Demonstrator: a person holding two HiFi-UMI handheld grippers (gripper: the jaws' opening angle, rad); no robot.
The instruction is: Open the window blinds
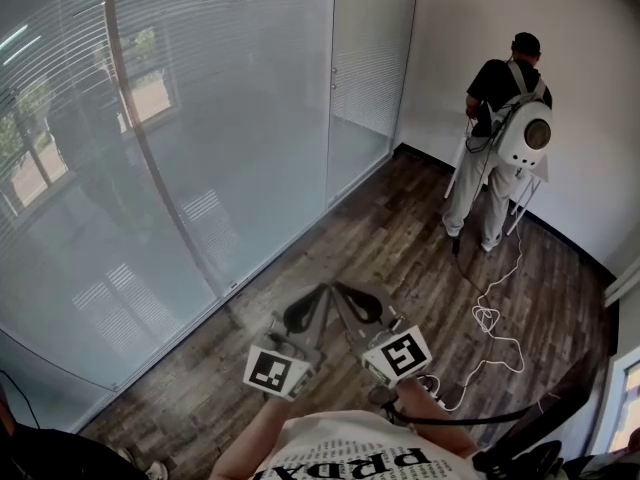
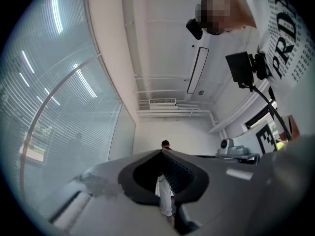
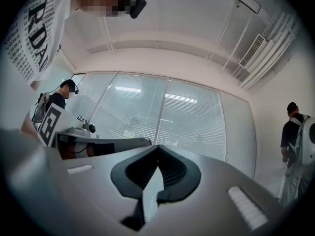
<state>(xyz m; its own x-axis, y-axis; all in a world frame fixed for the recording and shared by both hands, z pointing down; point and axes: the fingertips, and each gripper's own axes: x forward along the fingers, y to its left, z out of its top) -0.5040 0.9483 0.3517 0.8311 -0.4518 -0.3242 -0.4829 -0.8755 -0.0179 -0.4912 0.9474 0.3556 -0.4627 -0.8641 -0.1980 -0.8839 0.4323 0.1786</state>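
Holding the left gripper and right gripper at bottom centre, jaws closed on nothing, I stand well apart from the blinds filling the upper left, apparently behind glass. No cord or wand shows, so I risk jabbing the pane. The floor cable at right could trip me.

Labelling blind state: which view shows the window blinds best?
Head view: the window blinds fill its left half. Right gripper view shows them straight ahead but smaller; left gripper view catches them obliquely at its left edge.

Left tongs, right tongs both closed, empty, side by side, tips near each other
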